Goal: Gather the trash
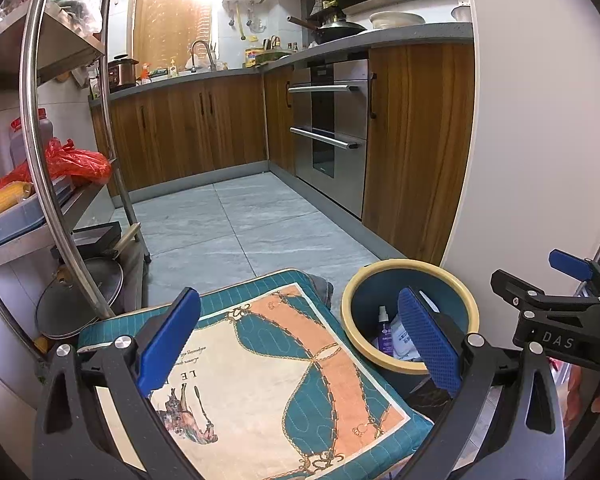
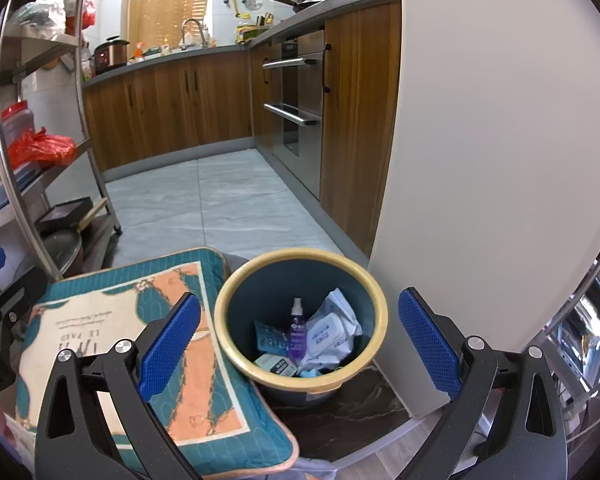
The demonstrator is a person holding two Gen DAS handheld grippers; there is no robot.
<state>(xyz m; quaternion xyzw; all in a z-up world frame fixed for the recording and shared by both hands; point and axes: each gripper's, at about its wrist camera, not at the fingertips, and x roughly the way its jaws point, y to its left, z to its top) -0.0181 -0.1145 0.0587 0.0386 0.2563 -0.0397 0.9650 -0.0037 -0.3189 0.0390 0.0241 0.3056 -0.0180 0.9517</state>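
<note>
A blue trash bin with a yellow rim (image 2: 300, 256) stands on the floor beside a cushioned seat; it also shows in the left wrist view (image 1: 410, 268). Inside lie a purple spray bottle (image 2: 297, 330), a white wet-wipes pack (image 2: 328, 332), a small blue packet (image 2: 270, 336) and other scraps. My right gripper (image 2: 300, 344) is open and empty, above the bin. My left gripper (image 1: 300, 340) is open and empty, above the teal and orange cushion (image 1: 268, 360), left of the bin. The right gripper shows at the right edge of the left wrist view (image 1: 540, 300).
A steel shelf rack (image 1: 60, 200) with a red bag, jars and pot lids stands on the left. Wooden cabinets and a steel oven (image 1: 328, 128) line the far and right sides. A white panel (image 2: 480, 160) rises right of the bin. Grey tiled floor (image 1: 240, 220) lies ahead.
</note>
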